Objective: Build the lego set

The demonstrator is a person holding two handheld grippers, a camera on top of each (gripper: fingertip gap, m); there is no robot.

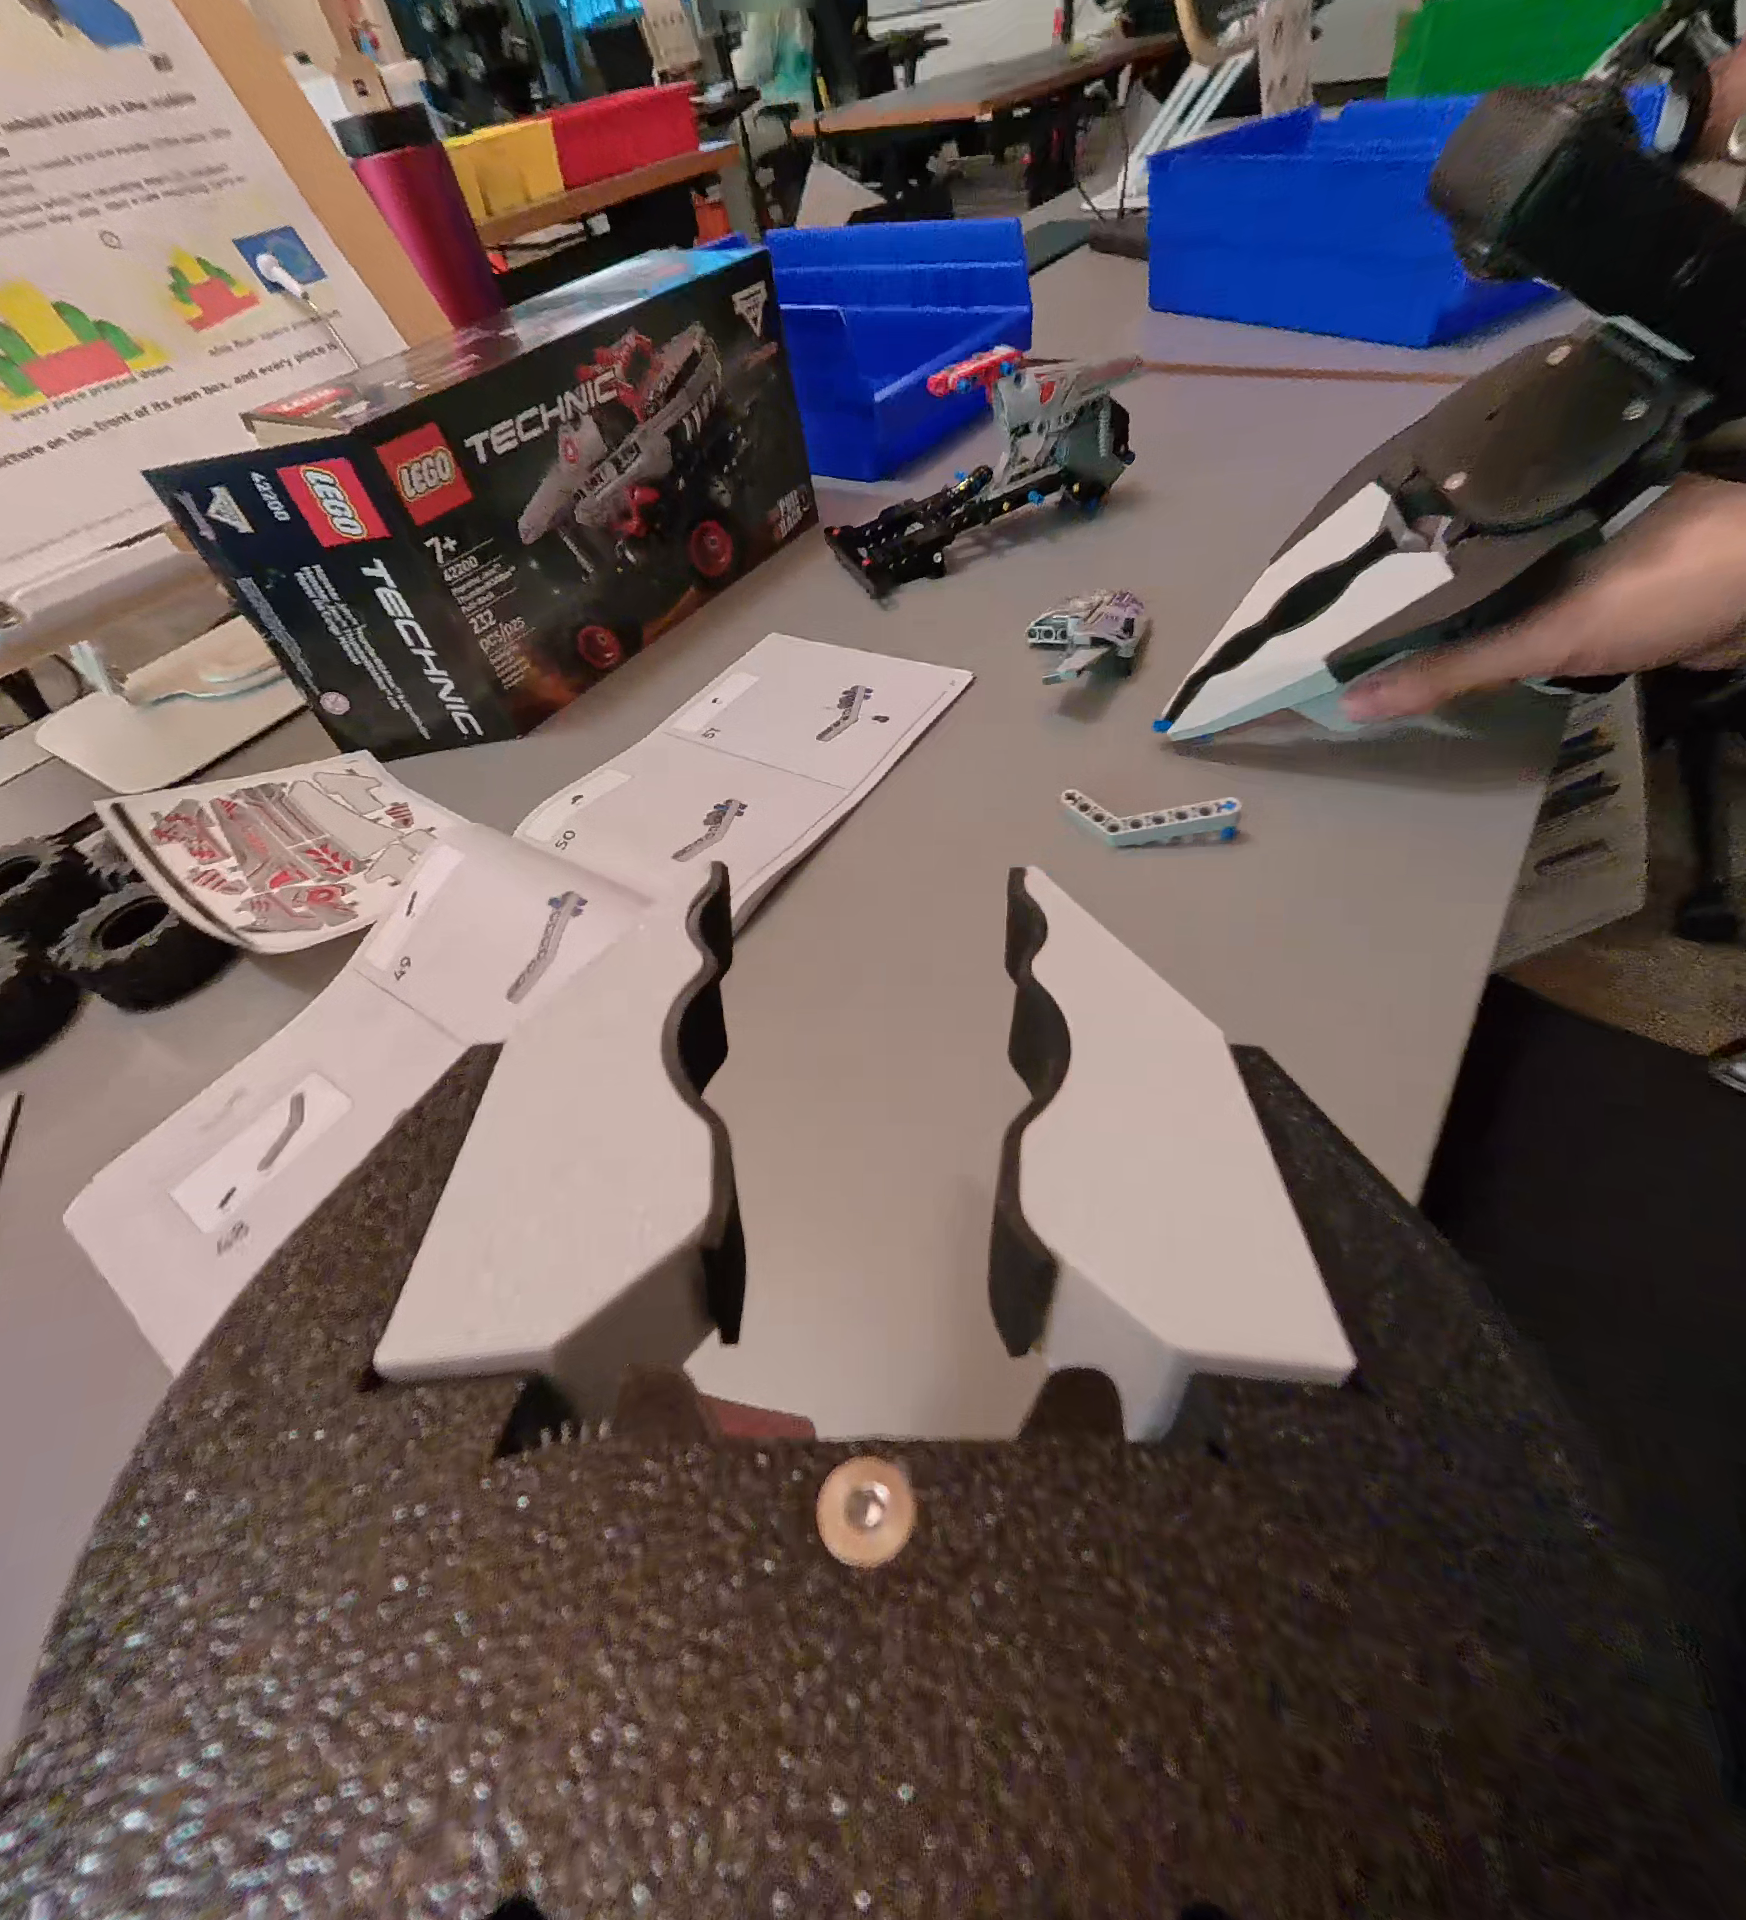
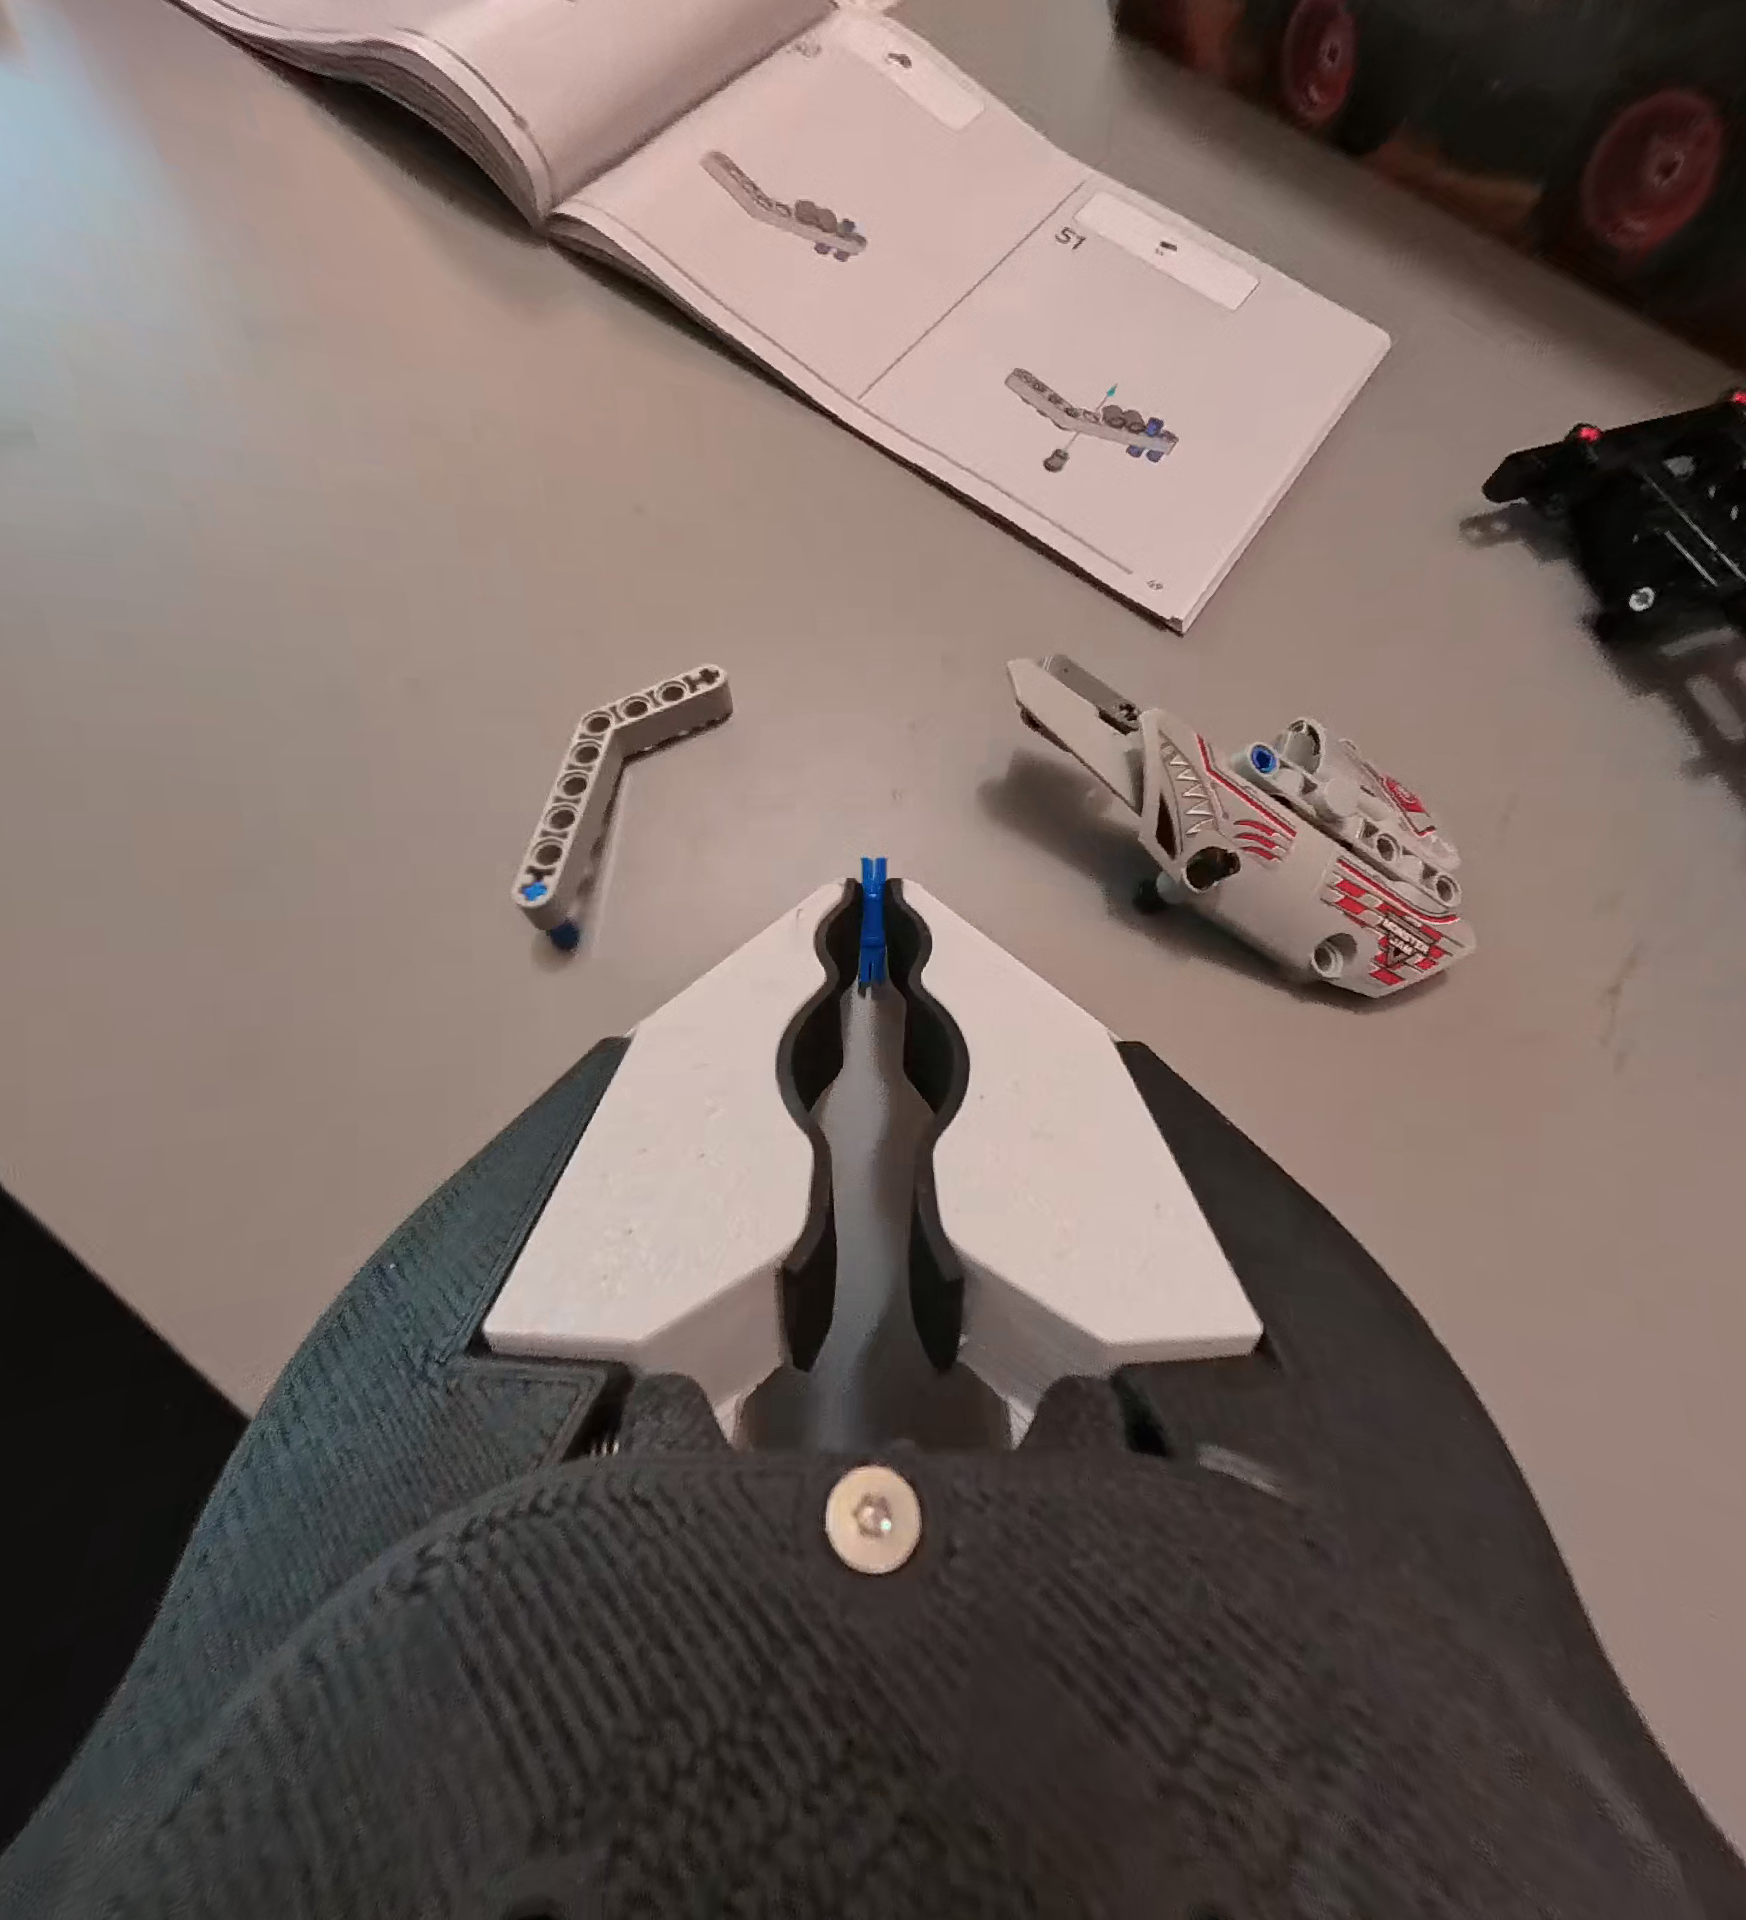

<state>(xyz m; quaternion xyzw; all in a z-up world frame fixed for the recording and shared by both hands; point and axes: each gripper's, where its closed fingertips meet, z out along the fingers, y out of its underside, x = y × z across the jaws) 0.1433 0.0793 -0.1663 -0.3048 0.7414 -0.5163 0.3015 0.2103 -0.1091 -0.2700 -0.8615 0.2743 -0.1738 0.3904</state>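
My right gripper [image 2: 873,891] is shut on a small blue pin [image 2: 872,920], held just above the grey table; it also shows at the right in the left wrist view [image 1: 1175,724]. A grey bent beam [image 2: 607,784] with a blue pin at one end lies to its left, also seen in the left wrist view [image 1: 1149,818]. A grey-and-red stickered body section [image 2: 1295,842] lies to the right [image 1: 1092,631]. My left gripper [image 1: 864,894] is open and empty above the table. The black chassis [image 1: 994,483] stands farther back.
The open instruction booklet [image 1: 640,821] and a sticker sheet [image 1: 277,842] lie left of centre. The set's box [image 1: 495,509] stands behind them. Black tyres [image 1: 48,945] sit at the far left. Blue bins [image 1: 900,332] stand at the back. The table edge [image 1: 1482,935] runs along the right. The gap from one gripper's tips to the other's is roughly 25 centimeters.
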